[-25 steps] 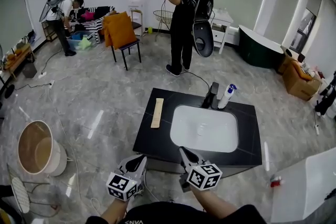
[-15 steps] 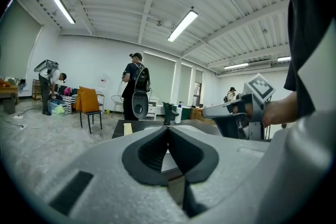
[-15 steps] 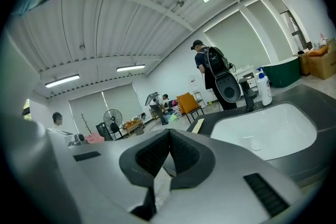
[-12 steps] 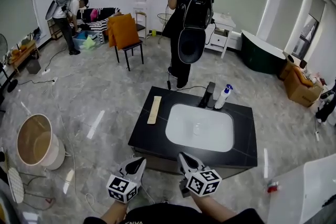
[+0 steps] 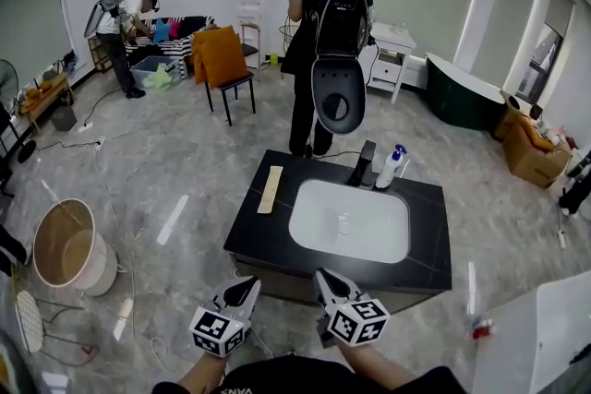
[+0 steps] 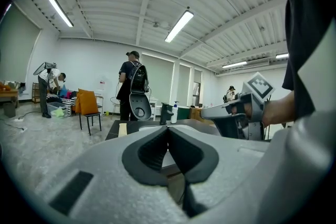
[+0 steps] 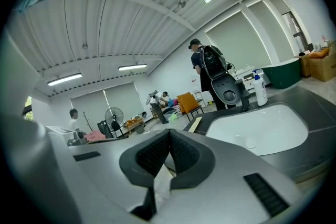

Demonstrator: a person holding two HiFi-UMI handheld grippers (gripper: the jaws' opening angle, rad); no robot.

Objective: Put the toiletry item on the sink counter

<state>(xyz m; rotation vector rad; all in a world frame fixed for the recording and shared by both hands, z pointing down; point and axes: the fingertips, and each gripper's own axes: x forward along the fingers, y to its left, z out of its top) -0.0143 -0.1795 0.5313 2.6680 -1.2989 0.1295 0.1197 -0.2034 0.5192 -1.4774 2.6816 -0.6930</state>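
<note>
A white pump bottle [image 5: 391, 165] with a blue top stands at the back of the black sink counter [image 5: 254, 231], beside the black faucet [image 5: 367, 163] and behind the white basin [image 5: 349, 221]. Both grippers hover in front of the counter's near edge, low in the head view. My left gripper [image 5: 246, 287] is shut with nothing between its pads [image 6: 168, 128]. My right gripper [image 5: 323, 276] is shut and empty too [image 7: 169, 132]. The bottle [image 7: 259, 89] stands far beyond the right gripper's jaws, across the basin [image 7: 262, 128]. It also shows small in the left gripper view [image 6: 174, 113].
A pale wooden strip [image 5: 271, 189] lies on the counter's left part. A person [image 5: 319, 23] with a backpack and a hanging toilet seat stands just behind the counter. A round wooden tub [image 5: 65, 244] sits at left; an orange chair [image 5: 222, 60] and a dark bathtub [image 5: 466, 88] lie farther back.
The person behind the counter has stepped closer to it and turned his back. Both grippers stay shut in nearly the same place before the counter's front edge.
</note>
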